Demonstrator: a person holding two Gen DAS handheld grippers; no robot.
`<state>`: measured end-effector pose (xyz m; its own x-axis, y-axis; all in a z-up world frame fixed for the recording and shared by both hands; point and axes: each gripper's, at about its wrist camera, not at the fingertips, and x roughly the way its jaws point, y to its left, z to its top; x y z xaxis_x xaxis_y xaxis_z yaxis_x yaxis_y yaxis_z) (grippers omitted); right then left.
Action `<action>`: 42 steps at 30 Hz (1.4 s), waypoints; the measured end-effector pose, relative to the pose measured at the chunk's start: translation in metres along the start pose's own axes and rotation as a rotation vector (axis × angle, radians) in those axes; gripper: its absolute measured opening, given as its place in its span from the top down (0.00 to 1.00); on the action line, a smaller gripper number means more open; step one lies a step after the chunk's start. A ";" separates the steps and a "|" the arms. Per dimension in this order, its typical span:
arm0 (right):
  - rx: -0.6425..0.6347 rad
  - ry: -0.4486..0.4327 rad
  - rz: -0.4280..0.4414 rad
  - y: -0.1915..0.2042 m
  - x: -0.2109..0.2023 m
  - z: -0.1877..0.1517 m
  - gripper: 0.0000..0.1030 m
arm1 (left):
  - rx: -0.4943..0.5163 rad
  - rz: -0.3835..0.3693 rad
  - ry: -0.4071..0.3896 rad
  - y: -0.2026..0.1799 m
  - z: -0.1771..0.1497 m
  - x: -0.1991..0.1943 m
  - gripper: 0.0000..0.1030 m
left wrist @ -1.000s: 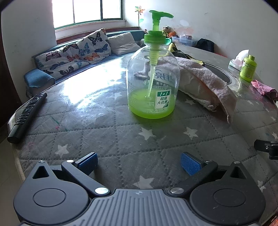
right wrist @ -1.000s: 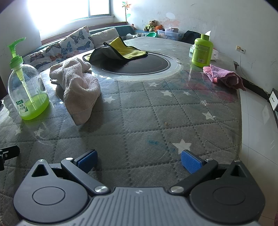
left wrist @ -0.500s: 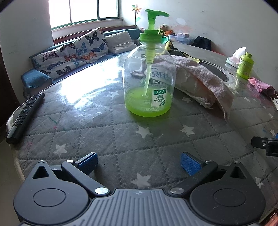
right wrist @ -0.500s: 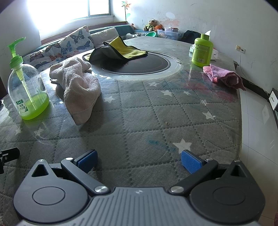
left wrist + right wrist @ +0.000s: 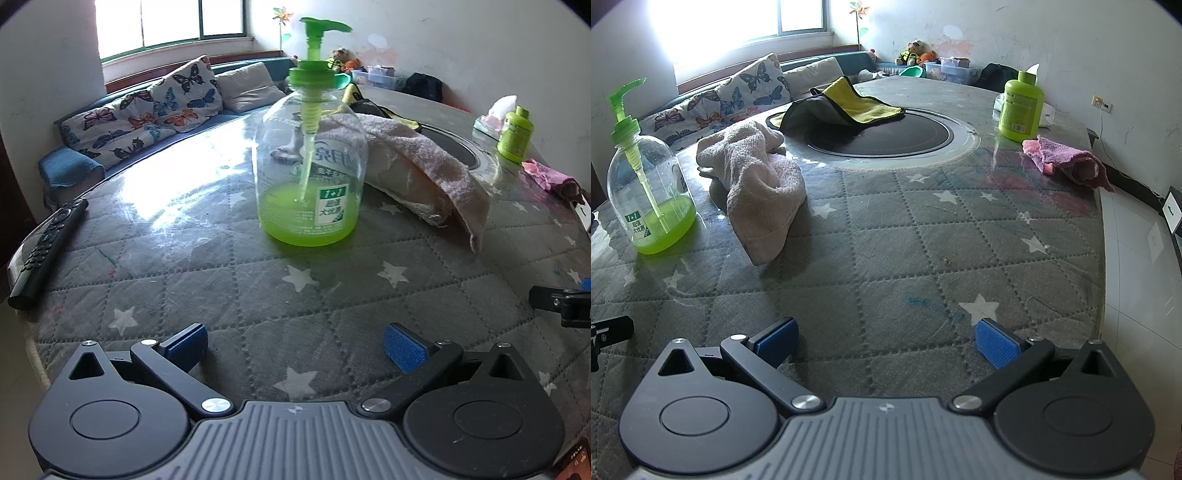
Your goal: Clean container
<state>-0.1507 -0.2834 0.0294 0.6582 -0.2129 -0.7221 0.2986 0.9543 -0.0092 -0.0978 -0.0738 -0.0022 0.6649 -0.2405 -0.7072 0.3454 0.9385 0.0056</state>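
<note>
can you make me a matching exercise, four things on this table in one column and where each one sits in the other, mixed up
Things:
1. pump bottle
2. beige towel
3. yellow cloth
4. pink cloth

Places:
a. draped over the edge of the black round inset
b. near the table's right edge, by the small green bottle
c. far left, upright
d. heaped just right of the pump bottle

Pairs: 1-c, 2-d, 3-a, 4-b

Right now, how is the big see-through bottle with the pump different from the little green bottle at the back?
The pump bottle is clear, so its green liquid shows, filling only the bottom; the small green bottle is solid green and hides its contents. The pump bottle has a tall pump on top; the small green bottle has a plain cap. The pump bottle looks wider. Both stand upright on the table and carry labels.
</note>
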 end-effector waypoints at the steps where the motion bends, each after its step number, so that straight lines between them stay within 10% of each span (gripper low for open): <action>1: -0.002 0.001 0.002 0.000 0.000 0.000 0.00 | 0.000 0.000 0.001 0.000 0.000 0.000 0.00; 42: -0.064 0.026 0.081 0.018 0.001 0.005 0.00 | 0.013 -0.026 0.030 -0.004 0.004 0.000 0.00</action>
<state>-0.1416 -0.2669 0.0322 0.6597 -0.1301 -0.7402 0.1999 0.9798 0.0060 -0.0969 -0.0787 0.0010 0.6353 -0.2574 -0.7281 0.3712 0.9286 -0.0043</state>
